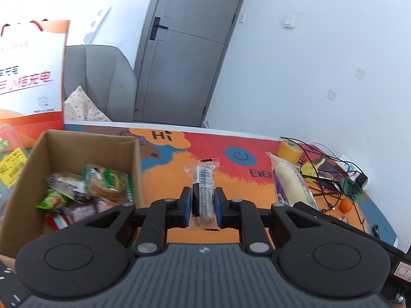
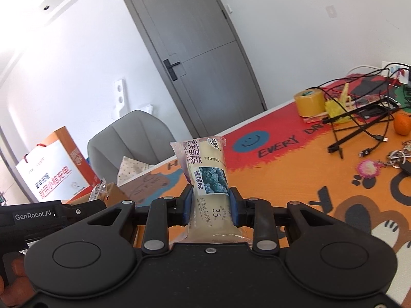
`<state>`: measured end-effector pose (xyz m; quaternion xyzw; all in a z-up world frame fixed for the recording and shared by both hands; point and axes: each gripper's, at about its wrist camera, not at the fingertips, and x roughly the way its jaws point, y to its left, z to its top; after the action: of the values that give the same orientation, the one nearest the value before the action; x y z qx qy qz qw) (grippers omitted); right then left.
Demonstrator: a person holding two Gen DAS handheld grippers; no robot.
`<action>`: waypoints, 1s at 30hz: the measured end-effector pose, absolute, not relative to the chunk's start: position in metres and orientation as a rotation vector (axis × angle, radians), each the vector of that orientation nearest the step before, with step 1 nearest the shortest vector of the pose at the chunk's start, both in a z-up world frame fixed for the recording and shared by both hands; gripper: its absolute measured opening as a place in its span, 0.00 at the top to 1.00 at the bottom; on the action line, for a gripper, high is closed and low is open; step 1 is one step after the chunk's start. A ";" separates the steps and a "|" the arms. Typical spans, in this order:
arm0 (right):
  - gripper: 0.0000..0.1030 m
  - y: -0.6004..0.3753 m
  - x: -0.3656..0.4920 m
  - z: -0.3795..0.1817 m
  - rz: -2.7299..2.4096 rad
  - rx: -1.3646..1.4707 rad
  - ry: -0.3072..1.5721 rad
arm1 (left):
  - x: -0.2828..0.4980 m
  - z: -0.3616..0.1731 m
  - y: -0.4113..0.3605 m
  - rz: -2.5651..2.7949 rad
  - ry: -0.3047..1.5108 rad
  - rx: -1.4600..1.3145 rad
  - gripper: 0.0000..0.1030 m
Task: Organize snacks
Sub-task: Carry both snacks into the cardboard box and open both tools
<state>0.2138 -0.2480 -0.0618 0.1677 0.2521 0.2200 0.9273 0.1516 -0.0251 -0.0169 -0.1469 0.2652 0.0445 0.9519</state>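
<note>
**Operator:** Report task status, nearest items first, with the cardboard box as reference.

**Inspector:** Both grippers are loaded and lifted clear of the desk (image 1: 179, 233). The left gripper (image 1: 203, 202) has its jaws nearly closed on a small clear-wrapped dark snack bar (image 1: 203, 192). The bar stands lengthwise between the blue pads, its top end projecting beyond them and its lower seal hanging behind them. It sits just right of the cardboard box (image 1: 77, 141).

**Operator:** And the second unit?

**Inspector:** The right gripper (image 2: 211, 205) has its jaws closed narrowly on a pale blueberry-flavour bread pack (image 2: 205, 174). The pack is upright, clamped at its lower middle, and most of its printed length rises above the pads. It is held to the right of the box, further out than the bar.

**Operator:** Completed portion?

**Inspector:** Several wrapped snacks (image 1: 102, 184) already lie inside the box. My judgement is that sorting is well advanced, with these two items not yet deposited.

**Operator:** Remaining items beyond the box?

**Inspector:** Past it, a tape roll (image 2: 309, 102), tangled cables (image 2: 359, 118) and an orange (image 2: 402, 124) lie on the far desk. No other loose snacks are visible there.
</note>
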 end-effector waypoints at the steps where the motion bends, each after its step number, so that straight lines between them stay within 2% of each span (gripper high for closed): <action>1: 0.71 -0.245 0.213 -0.061 0.457 0.342 0.516 | 0.150 -0.016 -0.021 0.097 0.537 -0.302 0.83; 30: 0.71 -0.132 0.197 -0.037 0.683 0.268 0.516 | 0.102 -0.023 0.085 0.300 0.548 -0.409 0.82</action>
<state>0.1971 -0.1324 -0.0373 0.1295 0.2493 0.3300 0.9012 0.1019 0.0848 -0.0233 -0.1997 0.2678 0.1465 0.9311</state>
